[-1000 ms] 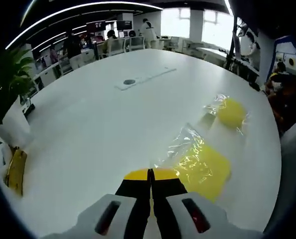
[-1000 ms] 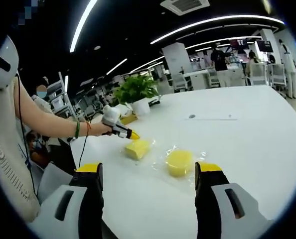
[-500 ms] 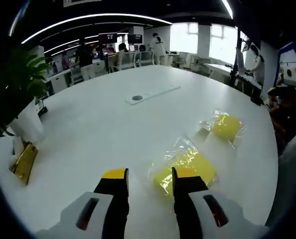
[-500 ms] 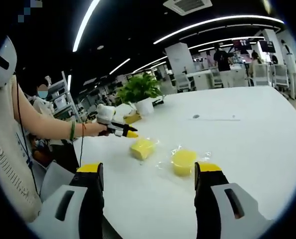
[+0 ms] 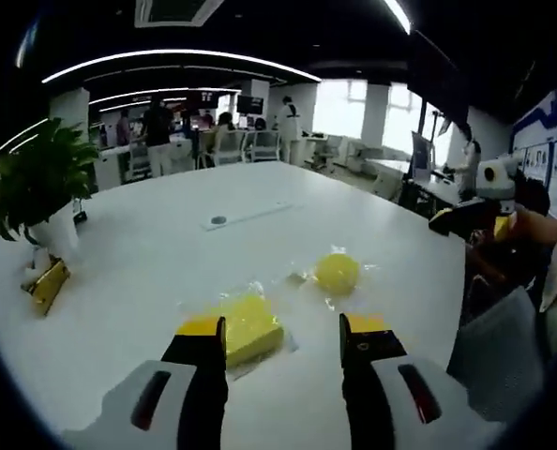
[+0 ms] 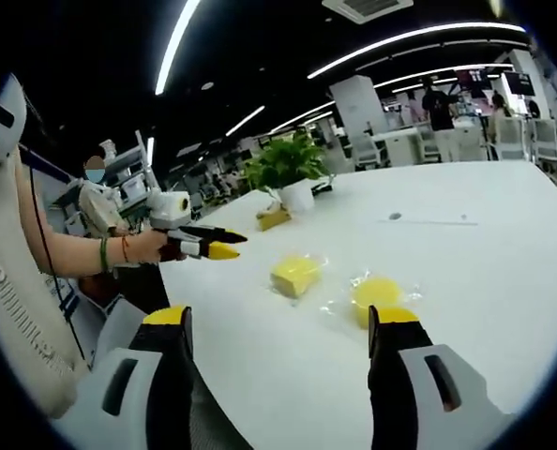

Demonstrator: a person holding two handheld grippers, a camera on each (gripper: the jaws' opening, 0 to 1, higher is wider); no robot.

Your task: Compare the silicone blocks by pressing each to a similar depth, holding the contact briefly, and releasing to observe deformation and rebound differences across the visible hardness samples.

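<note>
Both claws stand open and grip nothing: the left claw hangs above the table, and the right claw likewise. The square yellow block lies wrapped on the table just beyond the left claw's jaws, the round yellow block near it.

Left gripper view: looks from above the tabletop edge across it toward the office, near the square block and round block. Right gripper view: faces the same tabletop from farther off. Shared: both blocks and the potted plant.
</note>
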